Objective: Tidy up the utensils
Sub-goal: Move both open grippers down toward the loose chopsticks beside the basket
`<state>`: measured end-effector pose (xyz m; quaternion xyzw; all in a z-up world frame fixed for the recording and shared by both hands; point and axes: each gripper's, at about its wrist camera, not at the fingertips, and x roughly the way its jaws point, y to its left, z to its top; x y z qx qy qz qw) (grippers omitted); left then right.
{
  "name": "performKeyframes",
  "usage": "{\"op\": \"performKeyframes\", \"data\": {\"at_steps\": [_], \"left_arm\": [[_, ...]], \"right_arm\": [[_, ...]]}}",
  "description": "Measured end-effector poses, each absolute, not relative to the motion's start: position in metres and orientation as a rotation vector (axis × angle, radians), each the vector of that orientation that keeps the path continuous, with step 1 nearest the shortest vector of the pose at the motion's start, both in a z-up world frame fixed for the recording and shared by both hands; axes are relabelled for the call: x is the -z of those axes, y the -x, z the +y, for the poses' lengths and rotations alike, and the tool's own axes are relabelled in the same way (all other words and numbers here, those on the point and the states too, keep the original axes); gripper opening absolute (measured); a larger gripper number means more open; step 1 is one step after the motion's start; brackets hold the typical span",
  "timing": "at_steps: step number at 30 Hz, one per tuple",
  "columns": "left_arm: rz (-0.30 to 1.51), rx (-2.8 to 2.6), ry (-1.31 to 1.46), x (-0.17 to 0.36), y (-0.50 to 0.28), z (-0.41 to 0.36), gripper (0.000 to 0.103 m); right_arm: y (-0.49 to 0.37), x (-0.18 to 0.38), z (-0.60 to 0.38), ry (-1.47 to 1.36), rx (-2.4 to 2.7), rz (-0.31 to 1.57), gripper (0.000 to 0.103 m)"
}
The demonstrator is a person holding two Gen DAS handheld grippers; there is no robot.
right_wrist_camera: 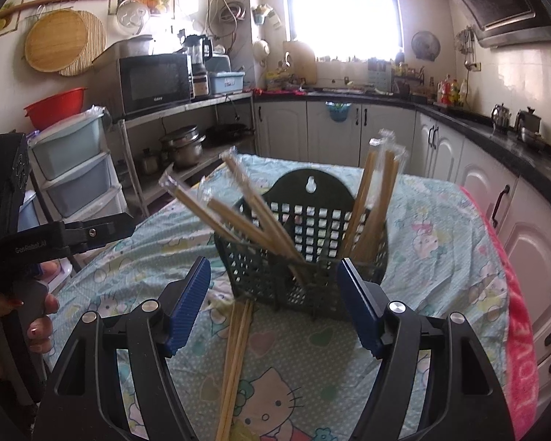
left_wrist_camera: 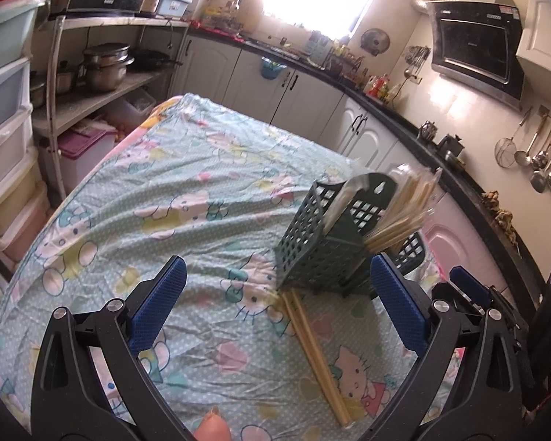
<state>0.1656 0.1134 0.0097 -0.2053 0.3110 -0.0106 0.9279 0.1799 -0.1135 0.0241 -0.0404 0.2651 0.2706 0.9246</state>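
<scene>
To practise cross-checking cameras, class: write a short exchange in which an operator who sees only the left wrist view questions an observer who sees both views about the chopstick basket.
Operator: Is the right tool open?
Observer: Yes, the right tool is open, with nothing gripped.
Operator: Do chopsticks lean both ways in the basket?
Observer: Yes. In the basket, the left-leaning bunch and the right-leaning bunch fan apart.

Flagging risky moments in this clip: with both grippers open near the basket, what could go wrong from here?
1. The wrapped chopsticks lean far out of the green basket; a bump from the right gripper could tip it or spill them.
2. The loose chopsticks lie flat on the wrinkled cloth, so fingers may pinch fabric too.
3. The left gripper is close alongside; both could collide.
</scene>
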Motion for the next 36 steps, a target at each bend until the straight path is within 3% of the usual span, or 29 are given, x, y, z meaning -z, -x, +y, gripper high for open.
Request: {"op": "performKeyframes", "data": {"at_steps": [13,23,26,36], "left_arm": [[0.726,0.013,0.438,0.024,-0.178,0.115,0.092],[0.835,0.065,0.492,0.054,-0.198,0.111,0.045],[0.865,0.086,0.505,0.062,-0.204,0.108,0.04],[0.928,0.135,0.527,0.078,-0.224,0.098,0.036]], "right_arm": [[-0.197,0.025,-0.093,0.142,-0.56,0.699,0.047],[-0.214,0.064,-0.067,0.184,-0.614,0.827,0.033],[-0.216,0.072,-0.057,0.204,-0.628,0.847,0.031],[-0.231,0.094,-0.033,0.235,-0.616,0.912,0.026]]}}
